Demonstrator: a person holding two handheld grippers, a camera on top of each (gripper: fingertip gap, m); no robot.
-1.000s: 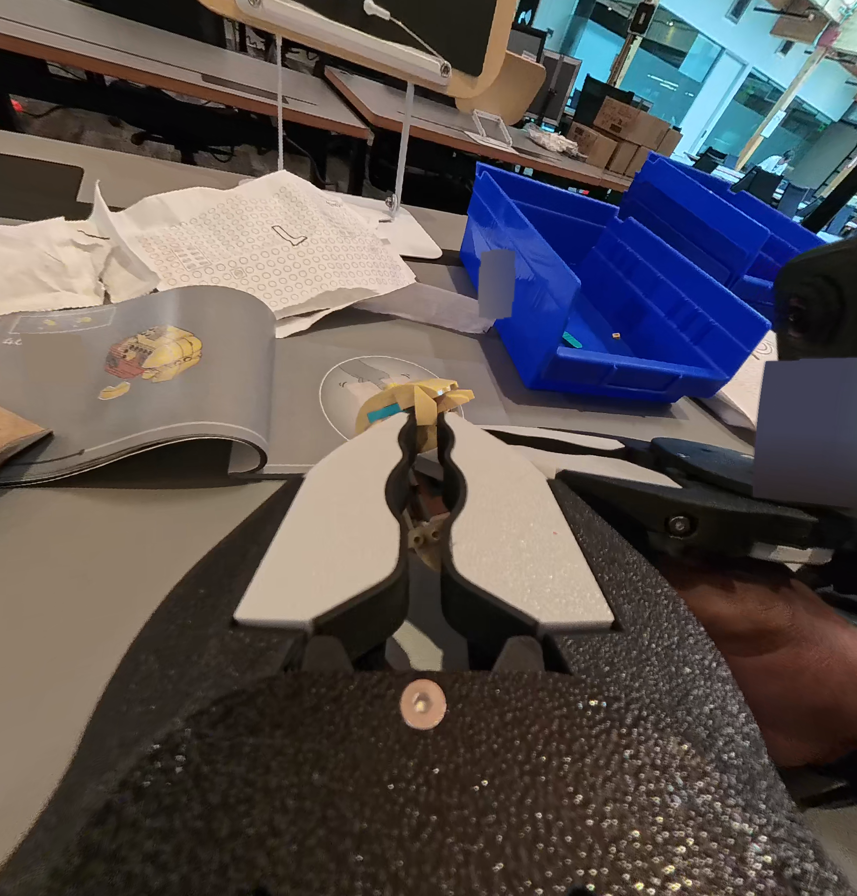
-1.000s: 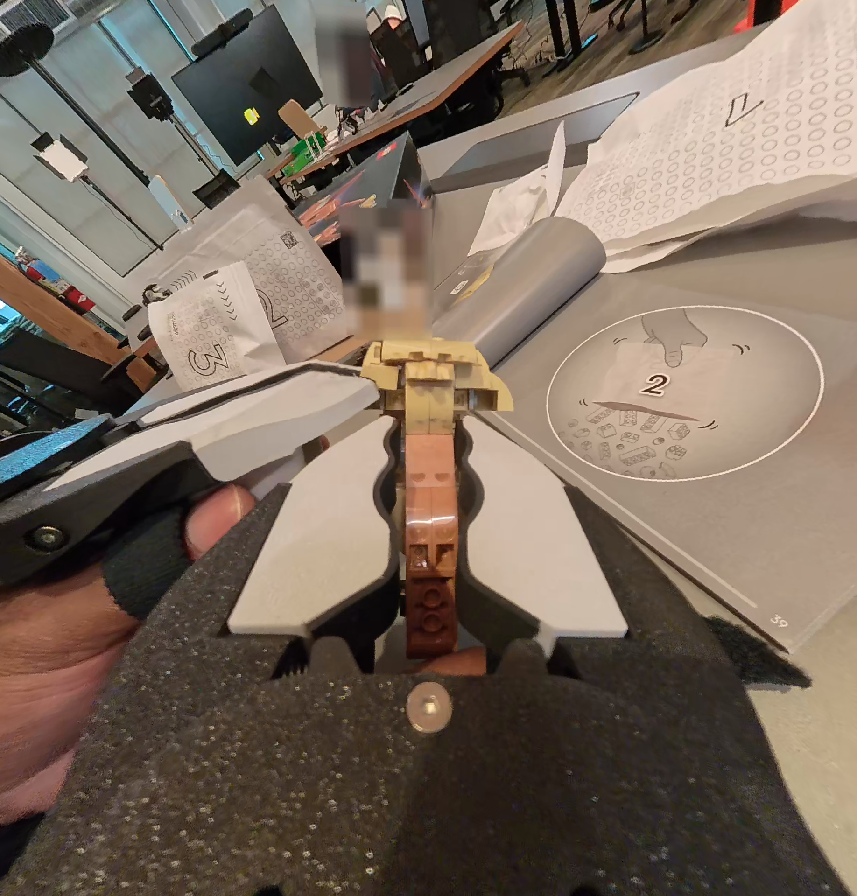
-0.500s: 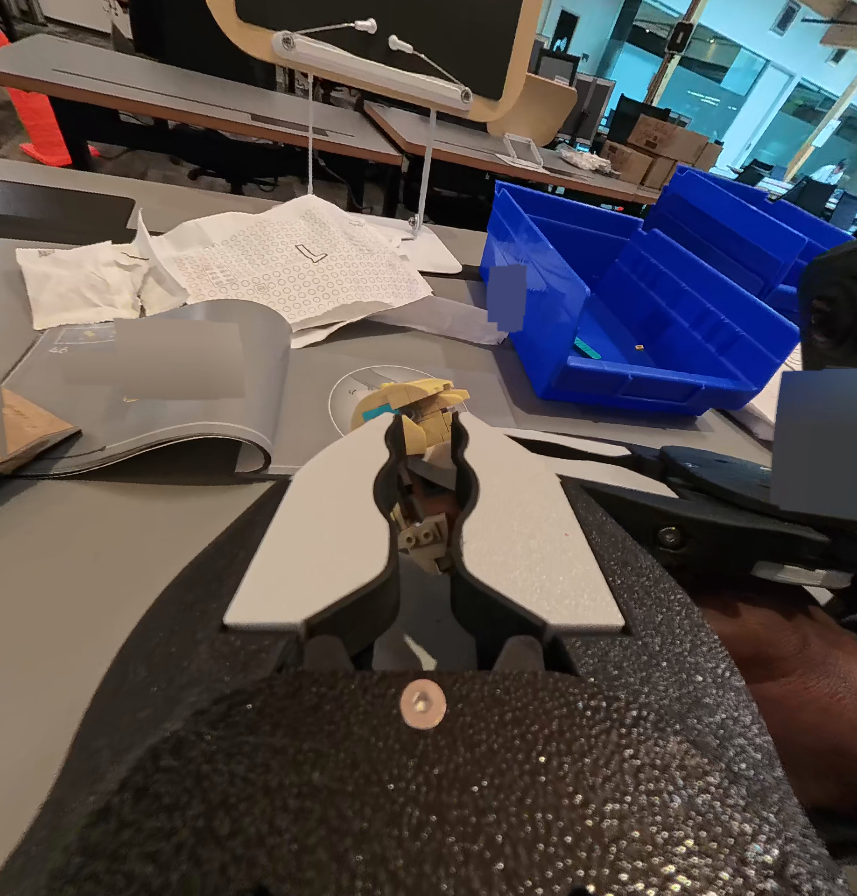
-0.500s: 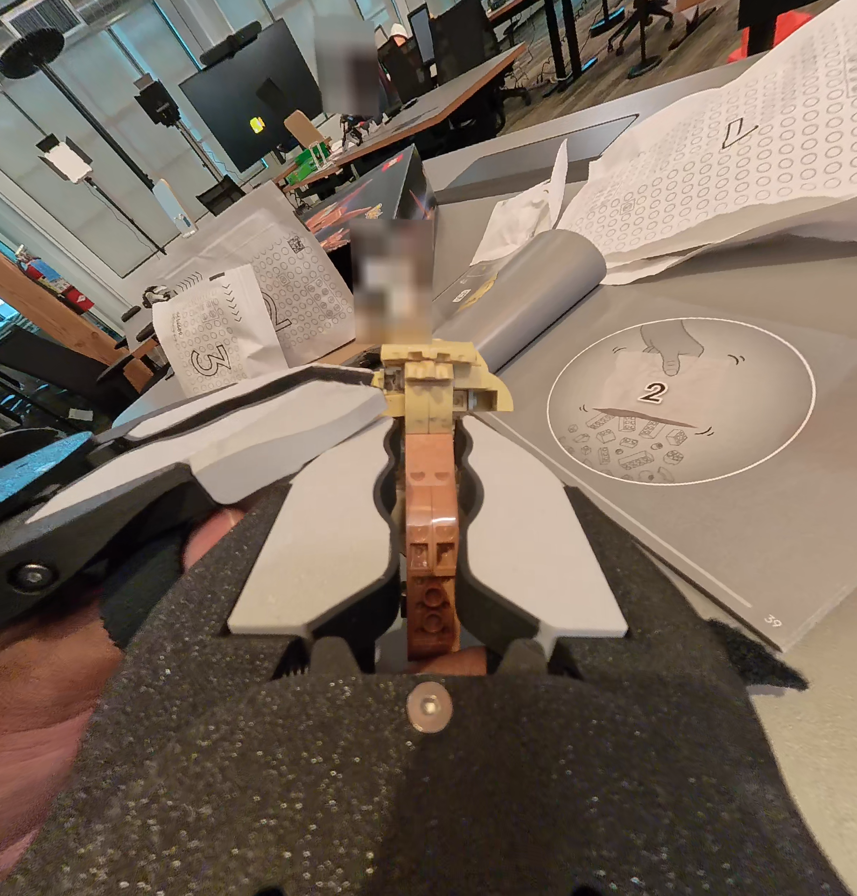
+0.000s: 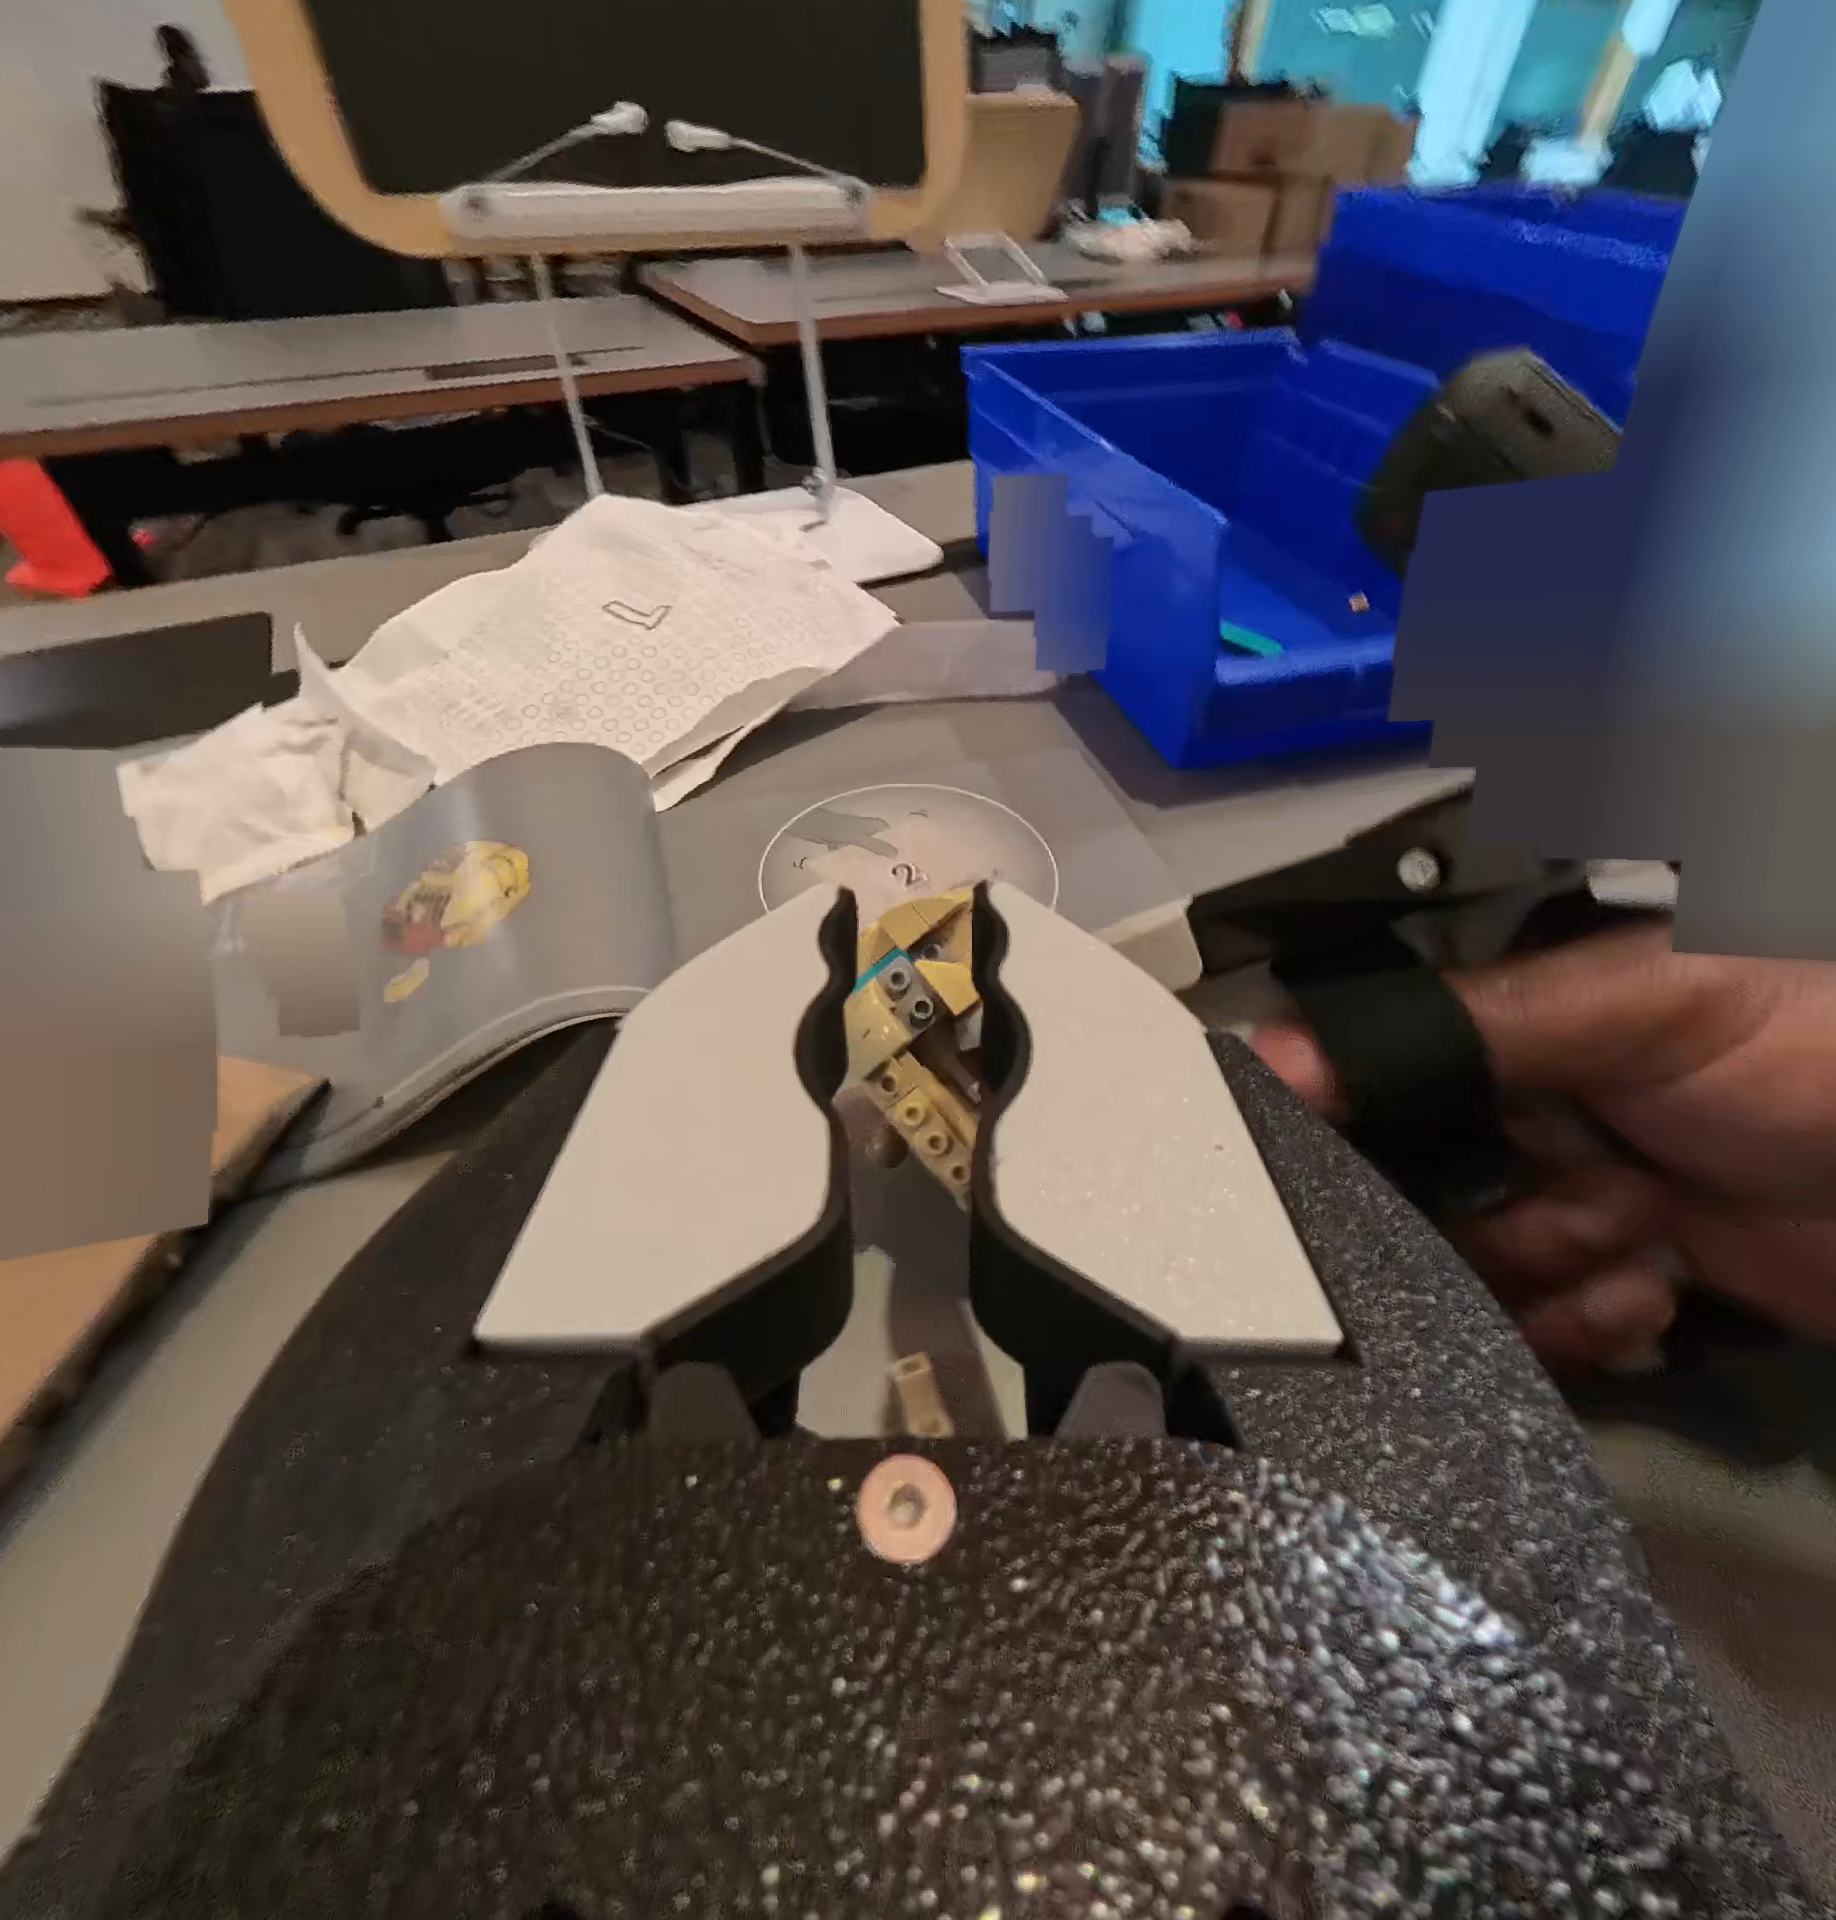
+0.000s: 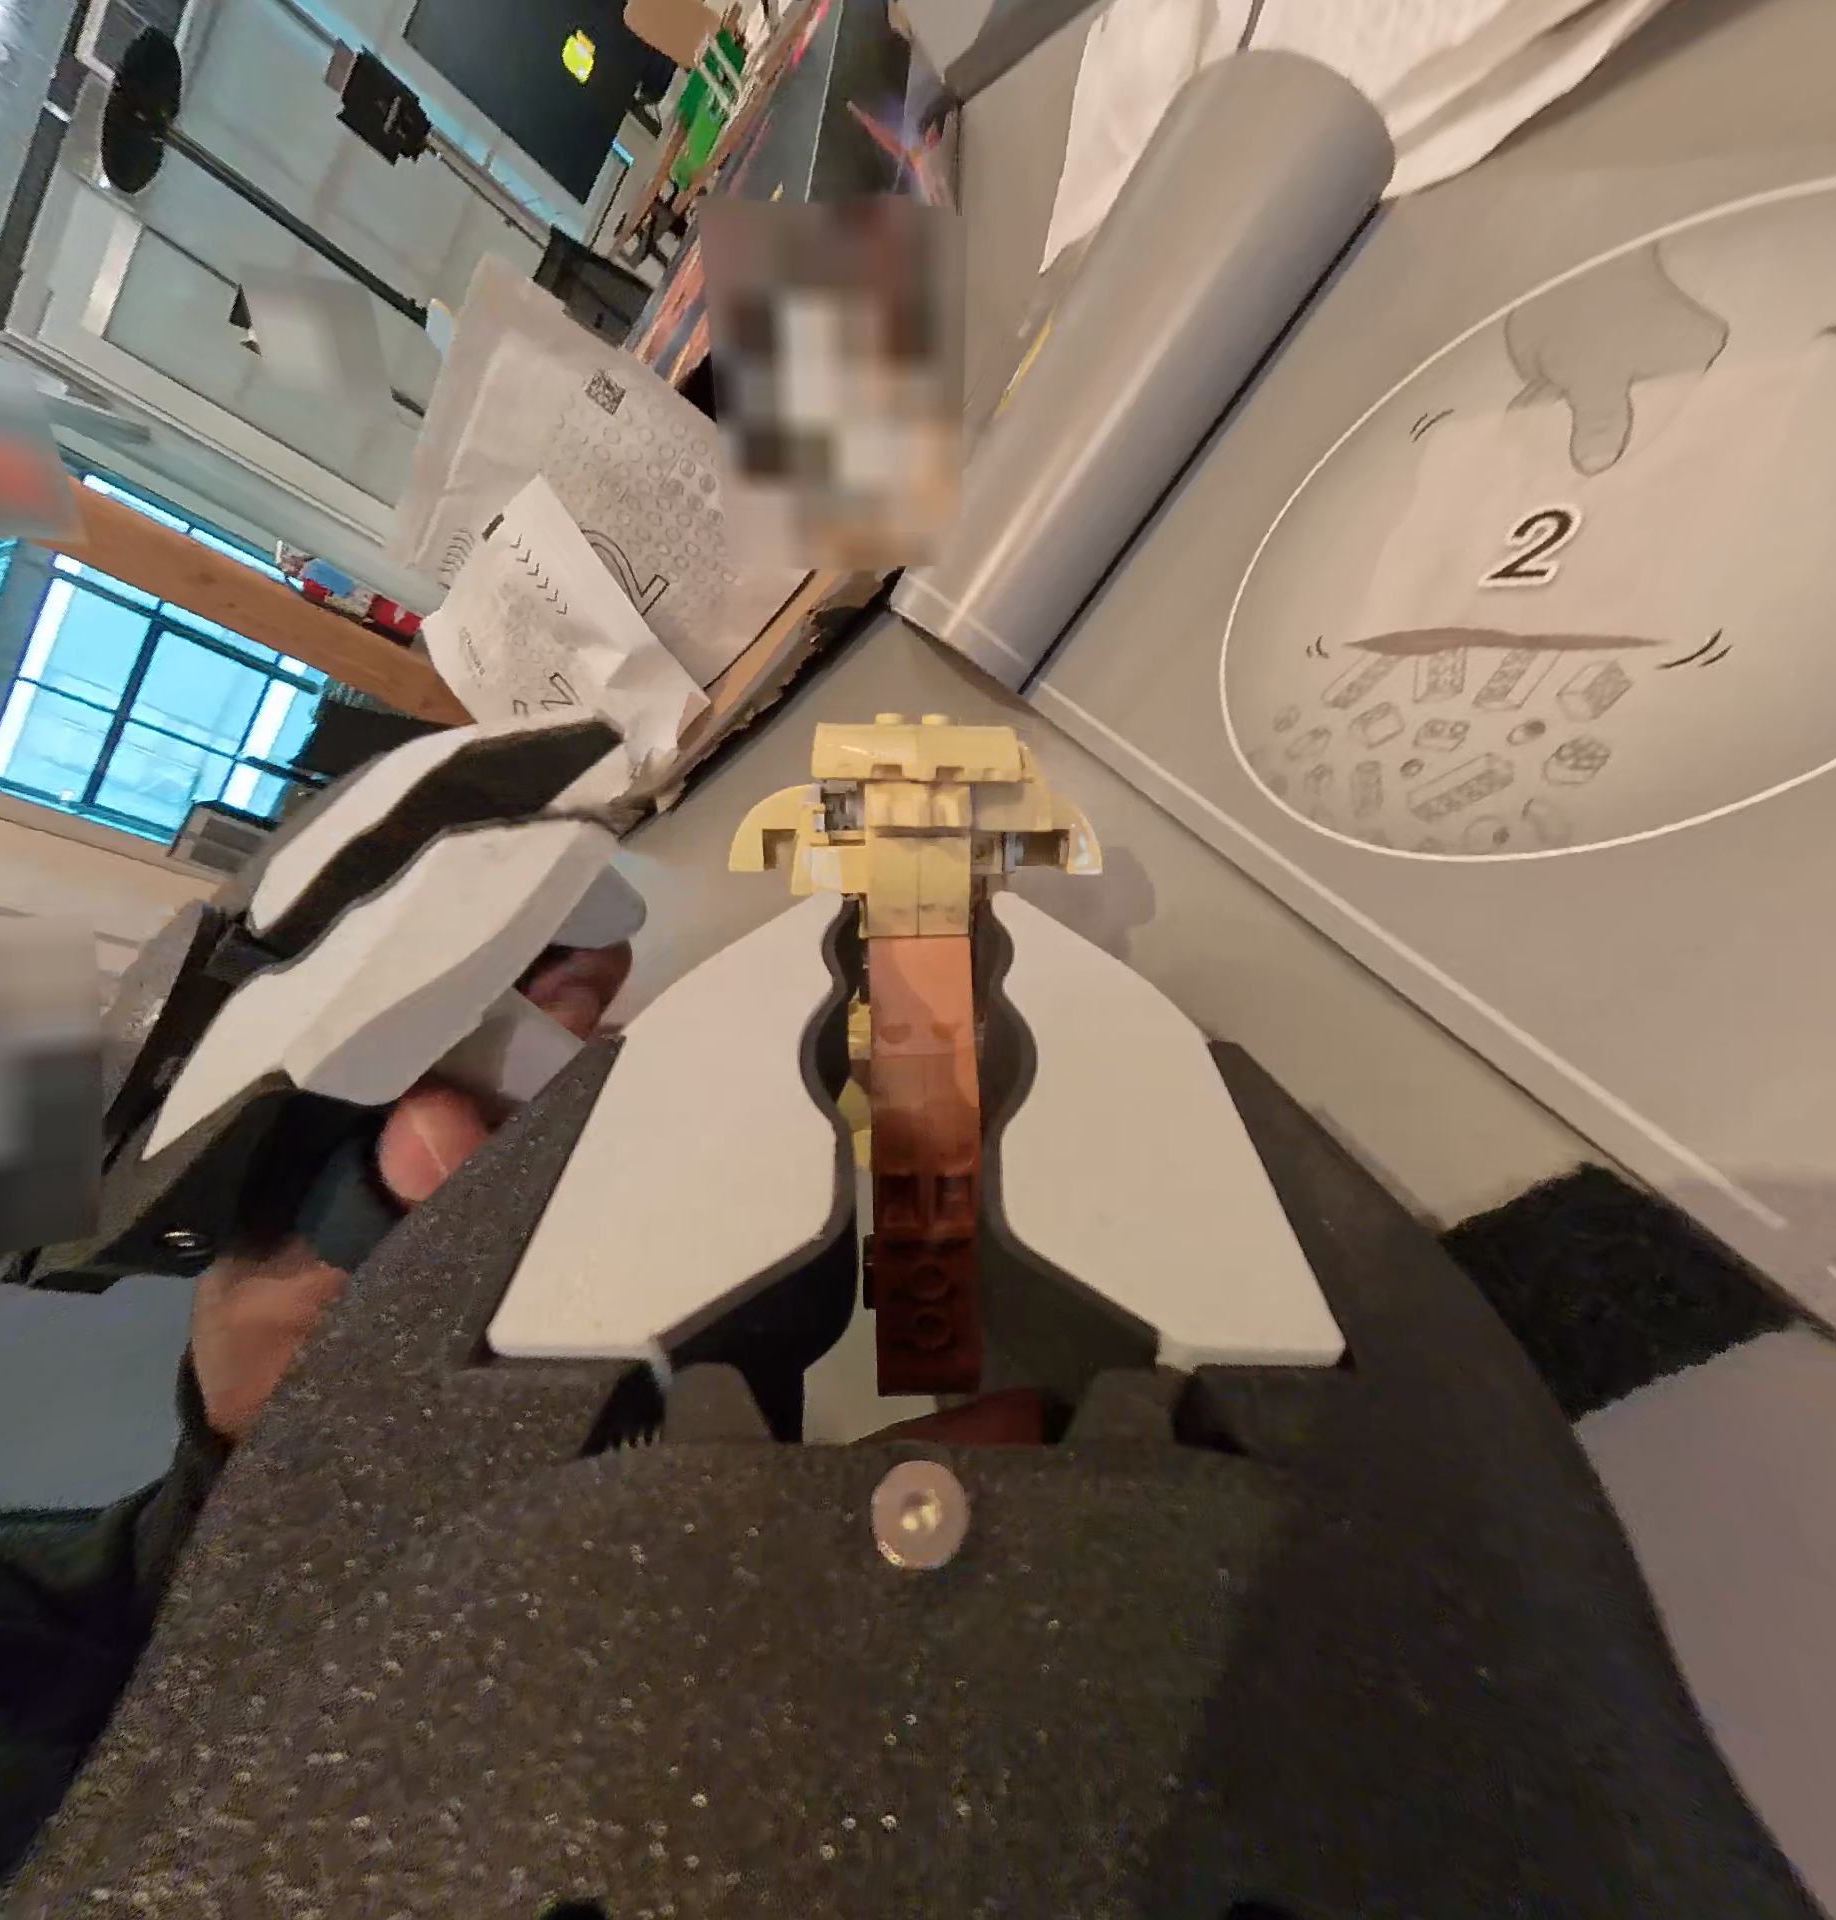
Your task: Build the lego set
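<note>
Right claw (image 6: 919,914) clamped on tan-and-brown brick model (image 6: 919,821), both pads against brown strip, tan head jutting past tips, above table (image 6: 1257,1018). Left claw (image 5: 909,914) parted, empty, just beside model, not touching. Open instruction booklet (image 6: 1620,935) alongside; blue bin (image 5: 1153,468) beyond.

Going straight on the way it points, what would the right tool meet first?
The right tool grips a tan-and-brown brick model that leads; ahead lies grey table, then probably the booklet's curled page. Depth is unclear.
</note>
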